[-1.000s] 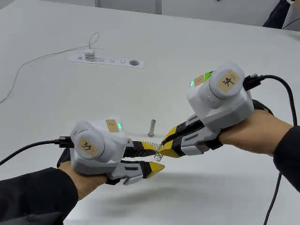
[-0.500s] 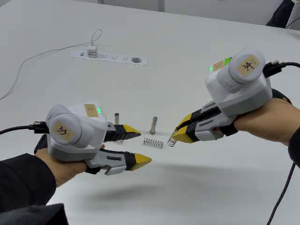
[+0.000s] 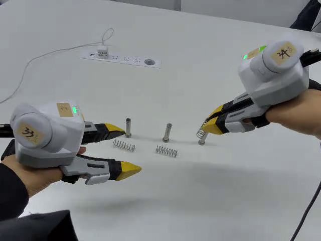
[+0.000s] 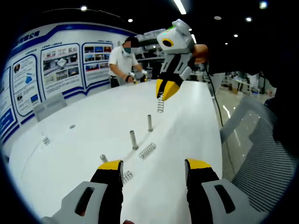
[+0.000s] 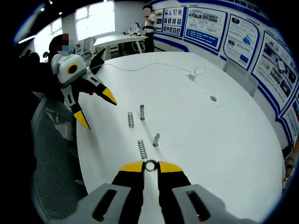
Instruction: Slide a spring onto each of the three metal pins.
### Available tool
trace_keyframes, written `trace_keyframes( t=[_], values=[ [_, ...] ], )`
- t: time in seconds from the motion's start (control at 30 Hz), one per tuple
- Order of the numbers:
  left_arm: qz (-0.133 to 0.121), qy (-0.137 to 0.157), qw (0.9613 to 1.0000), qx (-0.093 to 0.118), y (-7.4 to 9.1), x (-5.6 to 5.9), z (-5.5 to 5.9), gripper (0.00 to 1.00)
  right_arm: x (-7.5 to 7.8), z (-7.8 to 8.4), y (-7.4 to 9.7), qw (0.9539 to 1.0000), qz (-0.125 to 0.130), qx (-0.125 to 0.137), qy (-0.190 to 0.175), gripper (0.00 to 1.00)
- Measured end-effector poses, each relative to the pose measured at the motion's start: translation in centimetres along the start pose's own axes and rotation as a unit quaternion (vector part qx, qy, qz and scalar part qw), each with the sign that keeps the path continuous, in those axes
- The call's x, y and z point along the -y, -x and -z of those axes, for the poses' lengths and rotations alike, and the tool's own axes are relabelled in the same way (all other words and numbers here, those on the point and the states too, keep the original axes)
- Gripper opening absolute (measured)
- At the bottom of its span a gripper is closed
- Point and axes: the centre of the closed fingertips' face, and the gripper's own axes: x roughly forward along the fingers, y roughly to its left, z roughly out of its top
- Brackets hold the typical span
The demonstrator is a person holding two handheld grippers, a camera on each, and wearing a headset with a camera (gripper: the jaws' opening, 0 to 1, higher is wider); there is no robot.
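A second ago your two grippers met tip to tip over one spring; now they are well apart; the right gripper (image 3: 206, 128) alone carries the held spring (image 3: 200, 133) and has brought it across to the right pin (image 3: 202, 141); the left gripper (image 3: 132, 150) has drawn back to your left. The first loose spring (image 3: 124, 145) lies just in front of the left pin (image 3: 128, 127); the second loose spring (image 3: 166, 150) lies just in front of the middle pin (image 3: 167, 132), as it did half a second ago.

All of this sits on a white table (image 3: 225, 201); a power strip (image 3: 120, 59) lies at the far side, with a thin cable (image 3: 50, 52) trailing off to the left. In the left gripper view a wall of blue-edged posters (image 4: 60, 65) runs behind the table; a person (image 4: 124, 60) stands at its far end.

Your right hand (image 3: 296, 113) holds its gripper high, jaws slanting down and to the left, clamped together on the top of the held spring; the spring hangs at the top of the right pin; in the left gripper view its lower end looks just above and beside the pin top, though you cannot tell whether they touch. Your left hand (image 3: 30, 178) sits low and near you; its gripper lies roughly level, pointing right, jaws spread wide with nothing between them; the upper tip is near the left pin.
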Motion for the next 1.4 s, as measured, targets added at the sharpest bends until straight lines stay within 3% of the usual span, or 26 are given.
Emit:
trace_keyframes(
  t=[0.3, 0.63, 0.9, 1.4],
  values=[
    [-0.021, 0.018, 0.9996, 0.005, 1.0, -0.4, 0.7, 0.59, 3.3, 0.4, -0.4, 0.9993, 0.03, -0.019, -0.009, 0.12],
    [-0.036, 0.034, 0.9988, 0.003, 1.4, -1.0, 1.5, 0.61, 5.0, 1.9, -2.1, 0.998, 0.035, -0.049, -0.023, 0.12],
    [-0.04, 0.039, 0.9984, 0.003, 1.5, -1.2, 1.7, 0.61, 5.5, 2.6, -3.3, 0.997, 0.031, -0.065, -0.027, 0.12],
    [-0.045, 0.043, 0.9981, 0.001, 1.5, -1.3, 1.9, 0.6, 5.5, 3.0, -3.4, 0.9963, 0.028, -0.074, -0.033, 0.12]
  ],
)
